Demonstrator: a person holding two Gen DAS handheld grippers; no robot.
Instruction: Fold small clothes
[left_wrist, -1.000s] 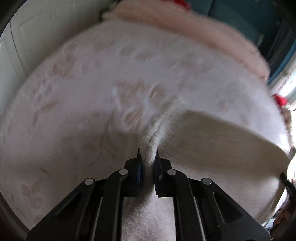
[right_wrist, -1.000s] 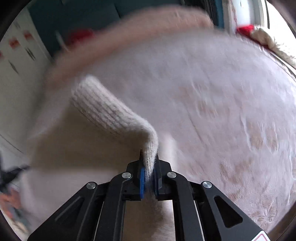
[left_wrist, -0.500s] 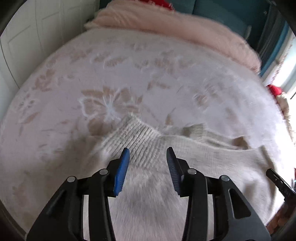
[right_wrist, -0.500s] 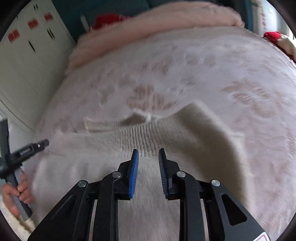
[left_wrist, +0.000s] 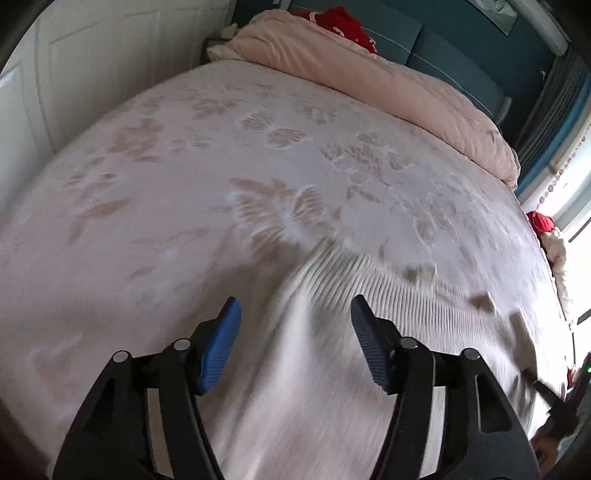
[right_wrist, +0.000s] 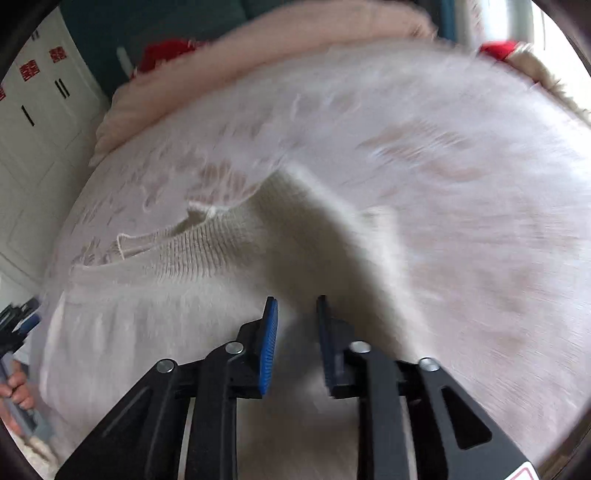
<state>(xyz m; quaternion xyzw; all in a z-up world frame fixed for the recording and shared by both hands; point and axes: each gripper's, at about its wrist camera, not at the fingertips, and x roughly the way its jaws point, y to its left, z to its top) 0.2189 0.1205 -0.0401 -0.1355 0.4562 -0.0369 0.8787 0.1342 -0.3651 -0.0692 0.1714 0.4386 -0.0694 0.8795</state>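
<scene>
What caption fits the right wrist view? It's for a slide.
Right gripper open above a cream sweater lying on the floral bedspread.

A bed (left_wrist: 258, 155) is covered by a pale floral spread, with a pink duvet (left_wrist: 369, 81) bunched at its far edge. White panelled doors (left_wrist: 92, 66) are seen alongside, a teal wall (left_wrist: 443, 44) behind. Daylight, probably from a window (left_wrist: 576, 206), is admitted beyond.
</scene>
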